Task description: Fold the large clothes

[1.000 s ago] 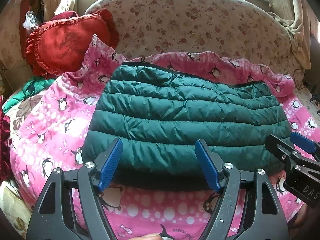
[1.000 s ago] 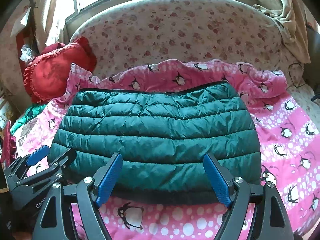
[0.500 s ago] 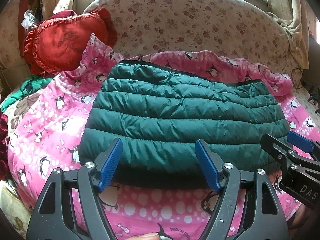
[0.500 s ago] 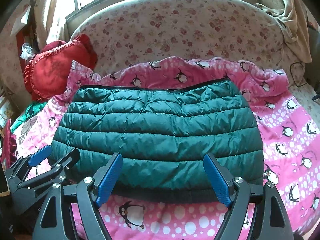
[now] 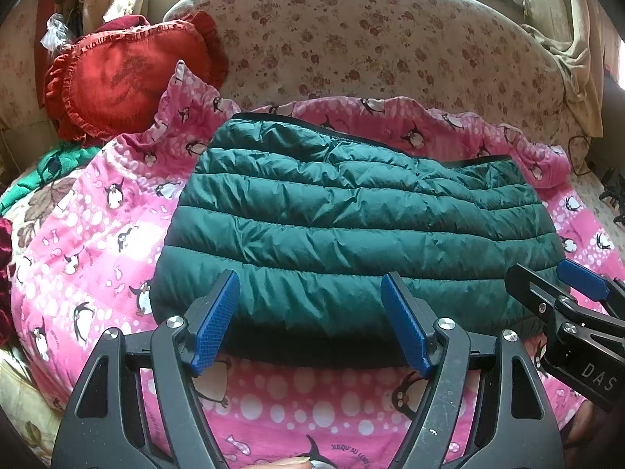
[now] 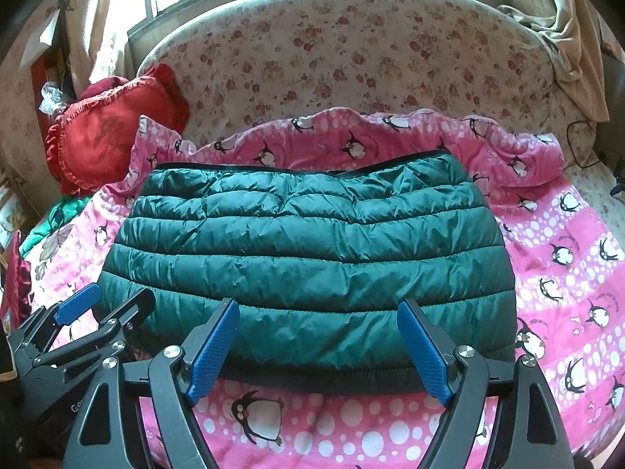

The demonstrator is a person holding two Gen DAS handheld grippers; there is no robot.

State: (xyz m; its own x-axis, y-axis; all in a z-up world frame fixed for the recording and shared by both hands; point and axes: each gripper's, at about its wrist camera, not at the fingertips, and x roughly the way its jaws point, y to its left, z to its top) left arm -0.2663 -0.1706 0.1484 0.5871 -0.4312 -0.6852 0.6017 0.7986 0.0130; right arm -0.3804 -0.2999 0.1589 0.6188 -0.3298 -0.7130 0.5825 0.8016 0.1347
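Observation:
A dark green quilted down jacket lies folded into a wide flat block on a pink penguin-print blanket. My left gripper hovers just before the jacket's near edge, jaws wide open, nothing between the blue pads. My right gripper stands the same way in front of the near edge, open and empty. In the left wrist view the right gripper shows at the right edge; in the right wrist view the left gripper shows at the lower left.
A floral sofa back rises behind the blanket. A red frilled cushion leans at the back left, green cloth beside it. A beige cloth hangs over the sofa's right end. A black cable lies at right.
None of the jacket or grippers has shifted apart from a slight sway of both views; both grippers stay open over the near edge.

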